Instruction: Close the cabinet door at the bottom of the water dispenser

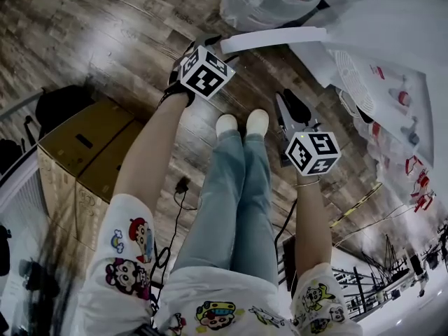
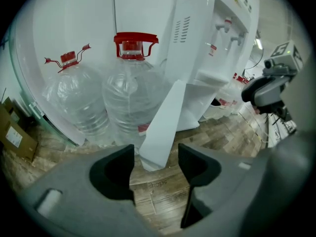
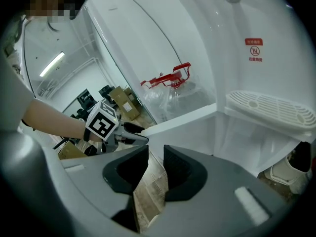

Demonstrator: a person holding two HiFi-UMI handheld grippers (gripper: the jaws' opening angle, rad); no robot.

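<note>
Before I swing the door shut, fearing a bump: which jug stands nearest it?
The jug with the broad red handle over its cap, just behind the door; the other jug stands farther left.

White cabinet door (image 2: 165, 115), clear bottles (image 2: 129, 100) (red caps (image 2: 136, 38))

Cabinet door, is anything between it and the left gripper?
Nothing visible does. The left gripper, jaws open, faces the free edge of the cabinet door, with only wooden floor showing between them.
</note>
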